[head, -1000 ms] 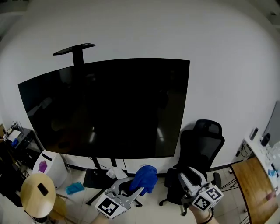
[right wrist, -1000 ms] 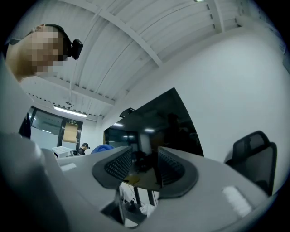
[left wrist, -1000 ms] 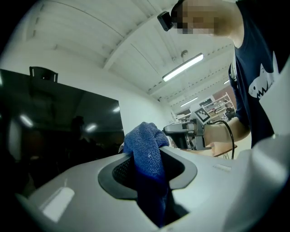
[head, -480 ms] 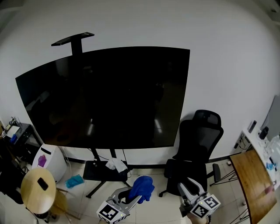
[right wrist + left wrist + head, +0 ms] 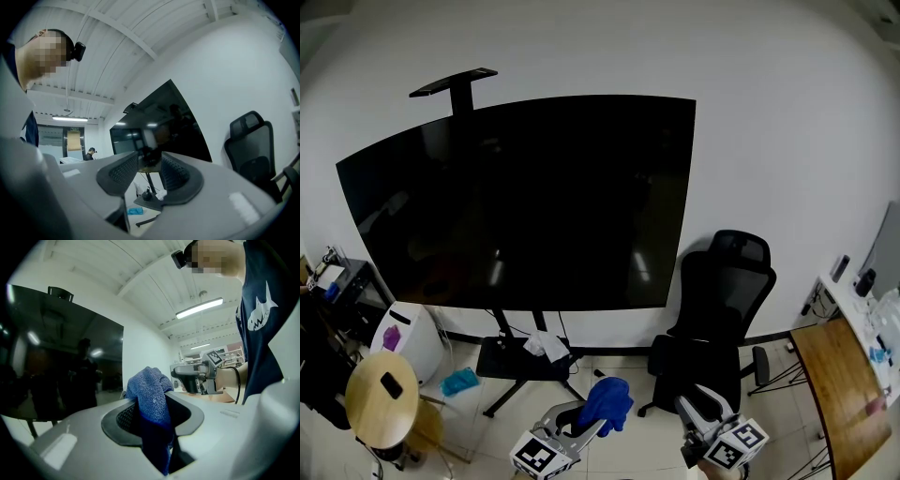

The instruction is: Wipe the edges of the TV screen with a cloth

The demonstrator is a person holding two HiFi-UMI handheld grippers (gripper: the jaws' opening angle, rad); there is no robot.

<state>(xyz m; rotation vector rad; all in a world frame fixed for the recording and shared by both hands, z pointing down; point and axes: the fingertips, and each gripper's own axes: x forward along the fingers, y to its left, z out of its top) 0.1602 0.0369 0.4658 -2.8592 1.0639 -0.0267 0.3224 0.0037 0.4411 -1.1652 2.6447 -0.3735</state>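
The large black TV point(image 5: 525, 202) stands on a floor stand against the white wall. Its dark screen also fills the left of the left gripper view, TV point(image 5: 51, 352), and lies ahead in the right gripper view, TV point(image 5: 159, 126). Low in the head view, my left gripper point(image 5: 578, 429) is shut on a blue cloth point(image 5: 607, 401); the cloth point(image 5: 150, 390) bunches up out of the jaws. My right gripper point(image 5: 696, 415) sits at the bottom right, shut with nothing in it. Its pads point(image 5: 176, 171) frame only a narrow slit. Both grippers are well short of the screen.
A black office chair point(image 5: 722, 309) stands right of the TV. The stand's base point(image 5: 502, 361) carries a white crumpled rag point(image 5: 546, 347). Left are a white appliance point(image 5: 403, 342), a round wooden table point(image 5: 366, 417) and a blue item point(image 5: 459, 382) on the floor. A wooden desk point(image 5: 839, 384) is at the right.
Both grippers have sunk toward the bottom edge of the head view and look smaller. The blue cloth stays in the left jaws. The TV sits higher in the frame.
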